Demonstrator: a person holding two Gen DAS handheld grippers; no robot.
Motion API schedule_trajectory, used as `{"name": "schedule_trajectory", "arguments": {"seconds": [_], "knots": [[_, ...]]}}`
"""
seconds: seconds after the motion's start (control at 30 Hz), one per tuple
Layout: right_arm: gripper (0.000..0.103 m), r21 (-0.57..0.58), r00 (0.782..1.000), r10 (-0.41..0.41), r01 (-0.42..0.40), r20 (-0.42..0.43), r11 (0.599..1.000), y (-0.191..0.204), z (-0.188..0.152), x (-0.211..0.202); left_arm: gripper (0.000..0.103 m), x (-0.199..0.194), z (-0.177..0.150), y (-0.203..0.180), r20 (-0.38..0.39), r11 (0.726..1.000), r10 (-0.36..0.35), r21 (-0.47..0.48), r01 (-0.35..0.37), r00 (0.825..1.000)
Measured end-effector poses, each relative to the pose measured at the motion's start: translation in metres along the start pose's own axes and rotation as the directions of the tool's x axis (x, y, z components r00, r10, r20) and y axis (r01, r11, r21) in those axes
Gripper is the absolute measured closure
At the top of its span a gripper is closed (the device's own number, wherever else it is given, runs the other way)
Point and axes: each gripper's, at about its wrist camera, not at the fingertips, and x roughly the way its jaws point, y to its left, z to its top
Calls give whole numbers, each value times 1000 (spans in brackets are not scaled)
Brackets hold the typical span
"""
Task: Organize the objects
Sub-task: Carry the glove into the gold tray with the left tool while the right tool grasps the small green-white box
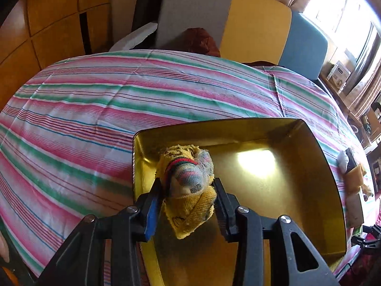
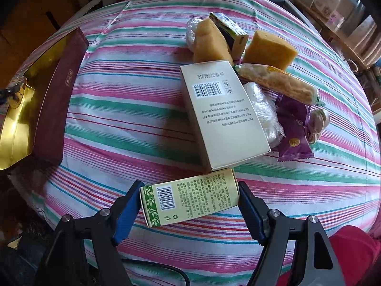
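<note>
My left gripper (image 1: 187,184) is shut on a yellow knitted cloth bundle (image 1: 185,164) with red and grey stripes. It holds the bundle over the near left corner of an open gold-lined box (image 1: 293,174). In the right wrist view the same box (image 2: 57,100) shows its maroon outer wall at the far left of the table. My right gripper (image 2: 189,188) points down at the striped tablecloth (image 2: 123,124). It is shut on the two ends of a small green-and-cream carton (image 2: 190,200) that lies on its side.
Beyond the carton lies a pile: a long beige box (image 2: 221,112), two yellow sponges (image 2: 209,43) (image 2: 269,47), a snack packet (image 2: 278,81), a purple wrapper (image 2: 290,128) and clear plastic bags (image 2: 264,109). Chairs (image 1: 195,12) stand behind the table. A red sleeve (image 2: 352,250) shows at lower right.
</note>
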Motion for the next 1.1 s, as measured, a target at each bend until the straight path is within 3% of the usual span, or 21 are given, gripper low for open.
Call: {"name": "schedule_trajectory", "arguments": {"seconds": [0.43,0.63,0.83,1.0,1.1], "knots": [[25,-20,1000,-23,23,-17,1000,0,4,2,60,22,12,4,-11,998,55,11,-55,998],[25,-21,999,-26,26,-18,999,-1,6,2,60,27,20,6,12,999,42,20,-42,999],[25,-30,1000,-15,14,-10,999,0,10,0,54,36,24,10,-23,1000,30,8,-30,999],[25,-36,1000,1,-1,-11,999,-2,13,-2,31,26,21,5,-12,1000,-5,-18,5,1000],[25,-32,1000,-2,2,-14,999,-3,15,-2,24,18,20,3,5,1000,-15,-27,15,1000]]}}
